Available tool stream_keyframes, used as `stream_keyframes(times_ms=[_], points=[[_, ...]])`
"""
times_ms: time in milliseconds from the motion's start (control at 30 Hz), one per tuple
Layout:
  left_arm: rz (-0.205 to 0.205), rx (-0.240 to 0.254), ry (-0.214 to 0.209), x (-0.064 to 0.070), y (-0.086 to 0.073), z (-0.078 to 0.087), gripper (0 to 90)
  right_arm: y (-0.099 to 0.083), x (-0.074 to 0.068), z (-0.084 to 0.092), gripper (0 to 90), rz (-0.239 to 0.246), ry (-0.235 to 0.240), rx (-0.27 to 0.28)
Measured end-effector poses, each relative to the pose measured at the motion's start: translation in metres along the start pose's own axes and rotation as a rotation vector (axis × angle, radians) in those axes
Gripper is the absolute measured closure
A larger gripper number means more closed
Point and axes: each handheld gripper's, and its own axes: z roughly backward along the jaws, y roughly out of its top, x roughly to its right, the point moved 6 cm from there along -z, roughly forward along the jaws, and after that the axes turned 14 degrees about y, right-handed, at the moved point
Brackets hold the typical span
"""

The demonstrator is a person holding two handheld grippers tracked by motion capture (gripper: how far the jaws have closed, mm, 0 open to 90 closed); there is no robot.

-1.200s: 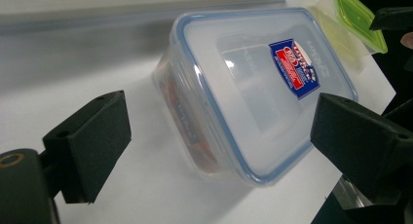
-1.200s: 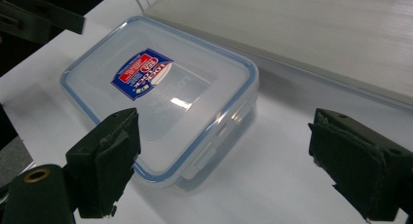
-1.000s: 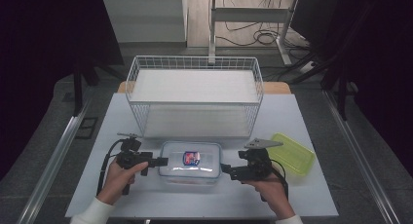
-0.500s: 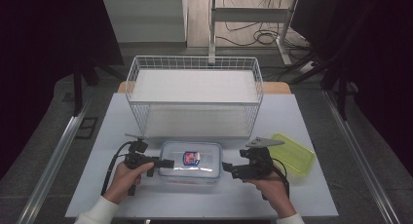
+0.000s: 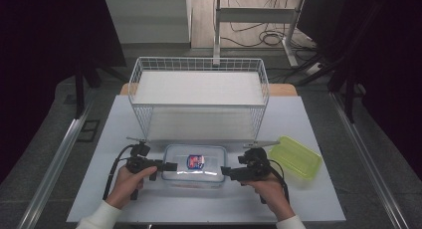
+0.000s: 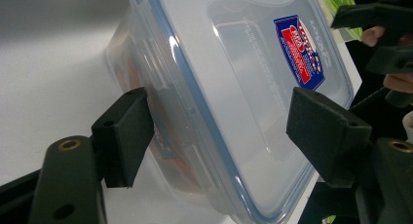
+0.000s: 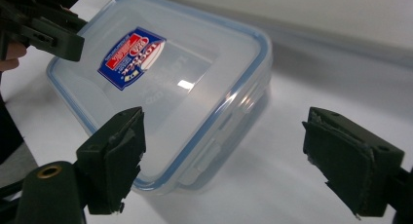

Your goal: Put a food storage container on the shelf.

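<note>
A clear plastic container [image 5: 194, 164] with a blue-rimmed lid and a red-and-blue label lies on the white table [image 5: 308, 199], near its front edge. My left gripper [image 5: 171, 167] is at the container's left end. In the left gripper view its jaws [image 6: 219, 131] straddle the container's [image 6: 234, 87] edge, one pad beside the side wall and one over the lid. They have just been closing, but no firm press shows. My right gripper [image 5: 224, 171] stands open at the right end. Its left jaw is over the lid's [image 7: 170, 78] corner and its right jaw over bare table.
A white wire basket [image 5: 199, 89] stands behind the container across the table's middle. A green lid [image 5: 294, 157] lies to the right of my right hand. The table's front edge runs just under both forearms.
The left gripper's jaws look a little narrower around the container's left end. Both hands and the container keep their places.
</note>
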Motion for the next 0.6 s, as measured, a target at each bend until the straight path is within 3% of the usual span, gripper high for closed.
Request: stream_keyframes(times_ms=[167, 233, 600], points=[[0.000, 0.004, 0.001, 0.000, 0.000, 0.000, 25.7, -0.002, 0.005, -0.011, 16.4, -0.052, 0.025, -0.008], [-0.002, 0.004, 0.001, 0.000, 0.000, 0.000, 25.6, -0.001, 0.005, -0.014, 16.9, -0.083, 0.059, -0.010], [-0.006, 0.004, -0.002, 0.000, 0.000, 0.000, 25.5, 0.001, 0.014, -0.028, 16.4, -0.157, 0.100, 0.001]])
